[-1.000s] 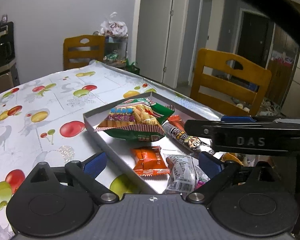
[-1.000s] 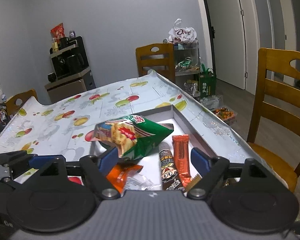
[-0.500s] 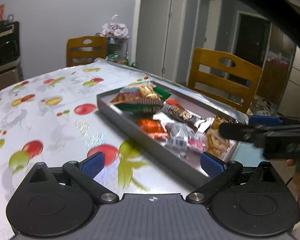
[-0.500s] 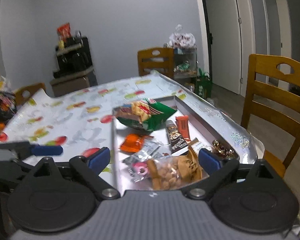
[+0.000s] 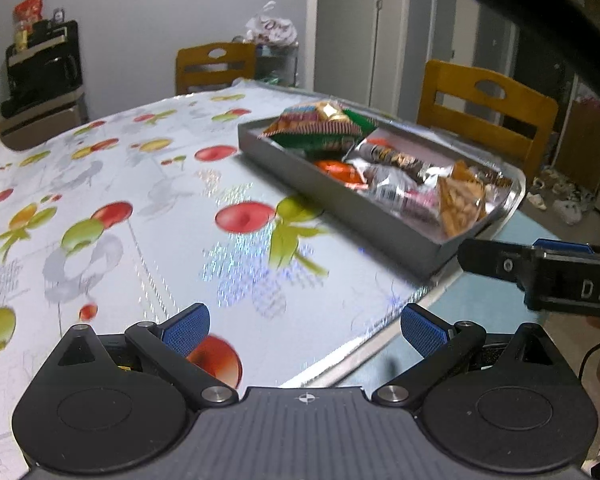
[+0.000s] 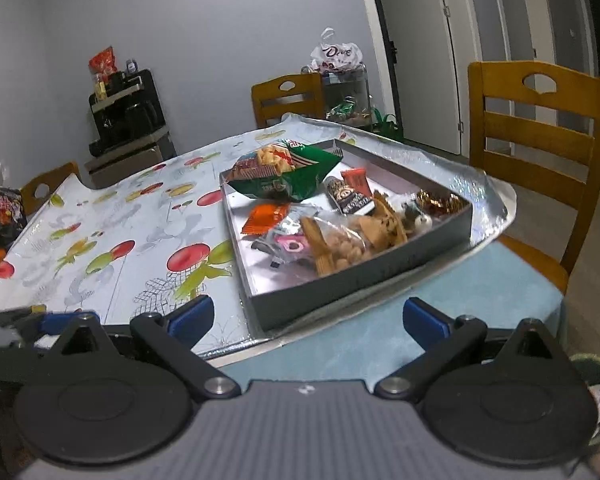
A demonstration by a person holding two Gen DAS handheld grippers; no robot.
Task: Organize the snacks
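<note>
A grey tray [image 5: 340,196] [image 6: 360,280] sits at the near right corner of the fruit-print table. In it lie a green cracker bag [image 5: 320,128] [image 6: 288,172], an orange packet [image 6: 266,216], a dark chocolate bar [image 6: 346,196], a clear bag of nuts [image 6: 340,248] and other small sweets. My left gripper [image 5: 304,320] hovers open and empty over the tablecloth, left of the tray. My right gripper [image 6: 306,314] is open and empty, just short of the tray's near wall. One finger of it shows in the left wrist view [image 5: 540,272].
Wooden chairs stand at the right side [image 6: 540,140] and far end [image 6: 288,96] of the table. A black snack bag [image 6: 0,212] lies at the table's left edge. A dark cabinet [image 6: 128,120] and a shelf with a white bag [image 6: 336,56] stand by the wall.
Both grippers have drawn back from over the tray toward the near table edge, so the tray looks farther off. The right jaws have spread wider.
</note>
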